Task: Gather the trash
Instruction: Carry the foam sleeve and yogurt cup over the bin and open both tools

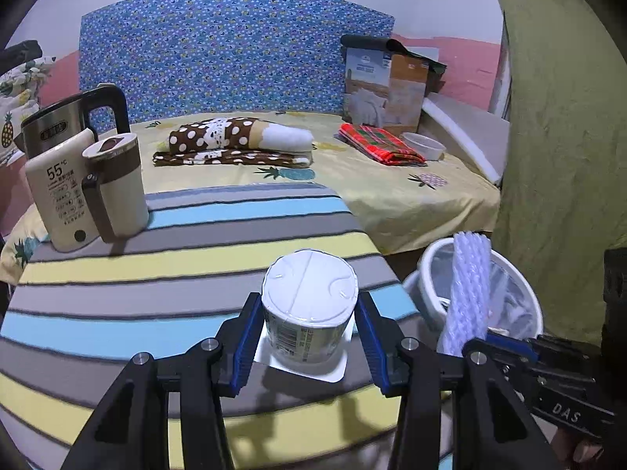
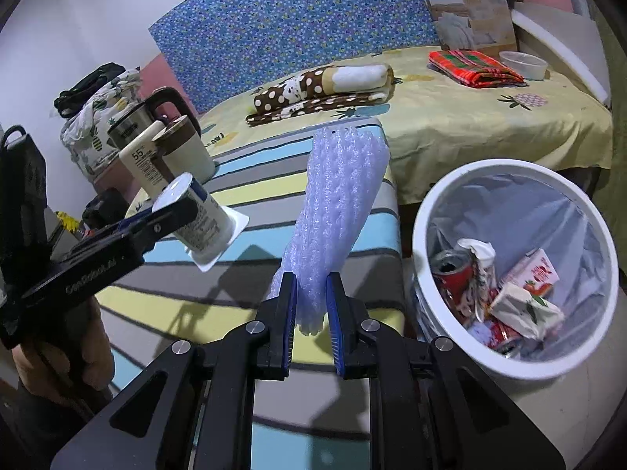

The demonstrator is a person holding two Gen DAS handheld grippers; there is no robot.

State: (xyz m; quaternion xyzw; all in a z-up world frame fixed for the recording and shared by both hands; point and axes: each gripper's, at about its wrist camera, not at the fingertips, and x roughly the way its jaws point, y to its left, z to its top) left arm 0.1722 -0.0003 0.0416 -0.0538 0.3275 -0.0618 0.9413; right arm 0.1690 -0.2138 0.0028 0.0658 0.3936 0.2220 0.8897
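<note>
The left tongs (image 1: 309, 337) pinch a white yogurt cup (image 1: 309, 313) by its sides. The cup is up off the striped tabletop (image 1: 156, 274), tipped, with its foil lid on. In the right wrist view the same cup (image 2: 203, 219) sits at about 9 o'clock, held out over the stripes.

The right tongs (image 2: 311, 309) are pressed tight on a long piece of white foam netting (image 2: 337, 203). The netting sticks up from the tongs and leans toward 1 o'clock.

A white trash bin (image 2: 427, 211) with a clear bag in it stands on the floor just beside the tabletop, at about 3 o'clock in the right wrist view. Inside it lie a red can (image 2: 454, 274), a red and white carton (image 2: 537, 272) and some crumpled paper (image 2: 525, 309).

At the far left of the tabletop stand a cream mug (image 1: 117, 184), a cream box with "55" on it (image 1: 58, 196) and a steel kettle (image 1: 58, 125). Behind is a bed (image 1: 392, 192) with a yellow sheet.
</note>
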